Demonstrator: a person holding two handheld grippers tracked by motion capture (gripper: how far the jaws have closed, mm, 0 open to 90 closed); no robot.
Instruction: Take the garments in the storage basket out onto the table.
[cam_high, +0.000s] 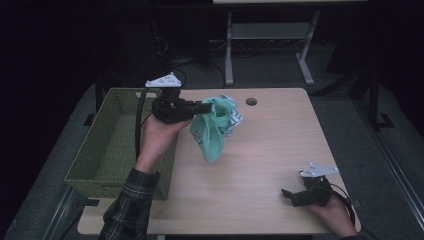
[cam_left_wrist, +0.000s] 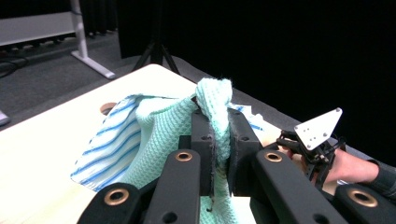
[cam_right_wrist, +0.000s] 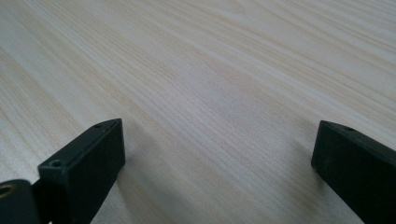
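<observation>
High view shows your left tool (cam_high: 207, 106) pinching the green cloth (cam_high: 212, 131), with the basket (cam_high: 107, 145) just beside it on its left.

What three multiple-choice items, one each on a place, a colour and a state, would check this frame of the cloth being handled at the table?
1. Where does the green basket stand?
A. at the table's left edge
B. at the table's right edge
C. in the middle of the table

2. What colour is the waffle cloth held by the left gripper?
A. red
B. mint green
C. black

3. How do the jaws of the right gripper stand?
A. clamped on the cloth
C. shut with nothing between them
B. wide apart over bare table

Answers: 1 A, the high view shows the basket left of the tabletop. 2 B, the cloth pinched between the left jaws is mint green. 3 B, the right gripper view shows bare wood between the spread jaws.
</observation>
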